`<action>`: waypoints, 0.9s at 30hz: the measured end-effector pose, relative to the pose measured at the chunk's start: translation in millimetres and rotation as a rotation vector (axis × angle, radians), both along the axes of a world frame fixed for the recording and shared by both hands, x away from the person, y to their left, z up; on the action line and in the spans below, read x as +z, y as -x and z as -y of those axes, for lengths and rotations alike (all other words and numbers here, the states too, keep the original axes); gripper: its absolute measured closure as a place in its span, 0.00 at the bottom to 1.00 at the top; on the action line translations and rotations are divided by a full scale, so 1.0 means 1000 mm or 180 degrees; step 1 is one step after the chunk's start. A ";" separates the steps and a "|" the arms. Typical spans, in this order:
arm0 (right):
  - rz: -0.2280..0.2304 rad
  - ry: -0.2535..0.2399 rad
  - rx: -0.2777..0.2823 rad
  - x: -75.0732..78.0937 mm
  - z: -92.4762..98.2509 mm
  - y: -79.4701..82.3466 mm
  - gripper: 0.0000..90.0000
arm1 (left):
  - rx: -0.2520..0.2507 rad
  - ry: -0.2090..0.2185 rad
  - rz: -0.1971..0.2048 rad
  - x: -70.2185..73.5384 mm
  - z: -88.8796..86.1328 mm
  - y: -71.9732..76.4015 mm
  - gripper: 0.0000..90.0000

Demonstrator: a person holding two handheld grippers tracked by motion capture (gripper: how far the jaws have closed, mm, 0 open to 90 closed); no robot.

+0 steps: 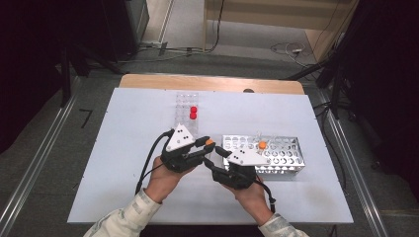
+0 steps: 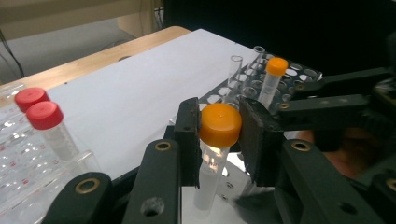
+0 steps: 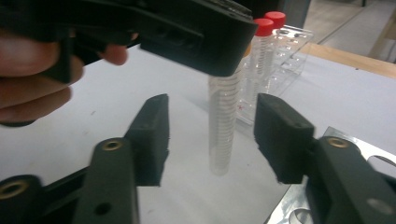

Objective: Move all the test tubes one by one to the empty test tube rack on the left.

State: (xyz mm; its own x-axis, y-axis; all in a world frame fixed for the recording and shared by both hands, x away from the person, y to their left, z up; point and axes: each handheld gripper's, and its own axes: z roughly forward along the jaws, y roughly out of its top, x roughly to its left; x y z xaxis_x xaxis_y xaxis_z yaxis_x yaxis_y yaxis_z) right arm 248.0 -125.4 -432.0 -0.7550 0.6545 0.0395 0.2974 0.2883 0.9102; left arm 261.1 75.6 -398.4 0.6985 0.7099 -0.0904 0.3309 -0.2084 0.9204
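Counted: tubes, racks, grippers

Two orange-capped tubes are counted, one [image 2: 219, 125] at the left gripper and one [image 1: 262, 145] standing in the metal rack [image 1: 291, 168]; two red-capped tubes [image 1: 193, 113] are seen in the clear rack [image 1: 182, 101]. Two uncapped tubes [image 2: 235, 74] are made out in the metal rack. Two racks and two grippers, left [image 1: 207, 145] and right [image 1: 211, 163], are tallied.

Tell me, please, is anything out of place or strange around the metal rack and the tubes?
Nothing is spilled or broken. One orange-capped tube is outside any rack, hanging upright by its cap in the left gripper over the white table. The right gripper stands open around it without touching. Another orange-capped tube sits in the metal rack.
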 end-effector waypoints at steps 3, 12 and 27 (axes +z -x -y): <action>0.0031 0.0047 0.0086 0.003 0.006 0.005 0.37 | 0.0076 0.0044 -0.0010 0.002 -0.006 -0.004 0.78; 0.0029 0.0109 0.0125 0.004 0.034 0.020 0.36 | 0.0371 0.0128 0.0032 0.011 -0.032 -0.017 0.78; -0.0115 0.0125 -0.0008 -0.001 0.066 0.030 0.32 | 0.0890 0.0051 0.0106 0.024 -0.054 -0.062 0.78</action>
